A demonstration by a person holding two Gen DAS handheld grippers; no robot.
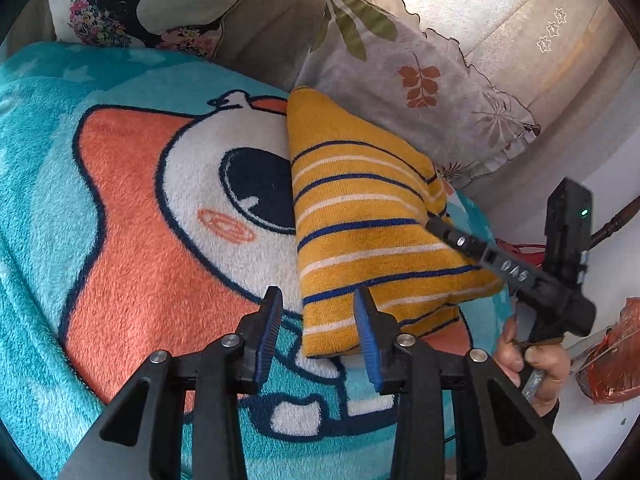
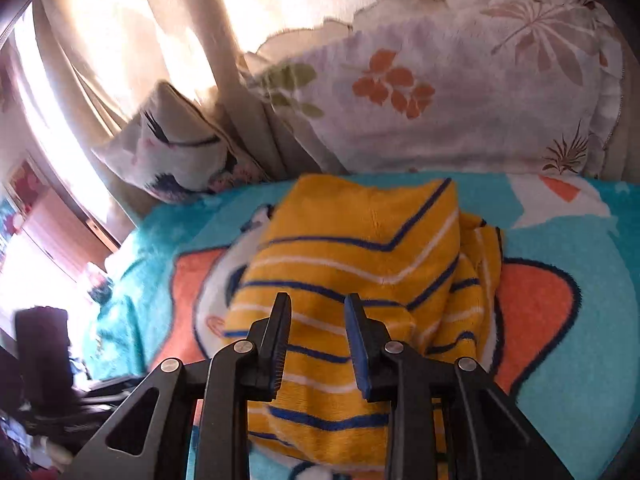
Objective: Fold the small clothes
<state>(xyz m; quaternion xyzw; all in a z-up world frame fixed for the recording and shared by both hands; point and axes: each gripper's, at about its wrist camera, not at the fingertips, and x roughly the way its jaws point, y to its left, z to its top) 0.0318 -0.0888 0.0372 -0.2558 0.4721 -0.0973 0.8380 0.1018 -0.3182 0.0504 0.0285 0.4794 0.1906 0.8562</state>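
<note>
A small yellow garment (image 1: 360, 216) with blue and white stripes lies folded on a turquoise cartoon blanket (image 1: 132, 208). My left gripper (image 1: 318, 304) is open and empty, its jaws just above the garment's near left corner. In the left wrist view the right gripper's body (image 1: 516, 272) reaches in from the right over the garment's far edge. In the right wrist view my right gripper (image 2: 316, 308) is open, hovering close over the yellow garment (image 2: 360, 256), gripping nothing. The garment's right side is bunched up there.
A floral grey pillow (image 1: 416, 80) and a white printed cushion (image 1: 132, 12) lean behind the blanket against a beige curtain (image 2: 132, 40). A red object (image 1: 616, 356) sits at the right edge. Dark clutter (image 2: 44, 360) lies off the blanket's left side.
</note>
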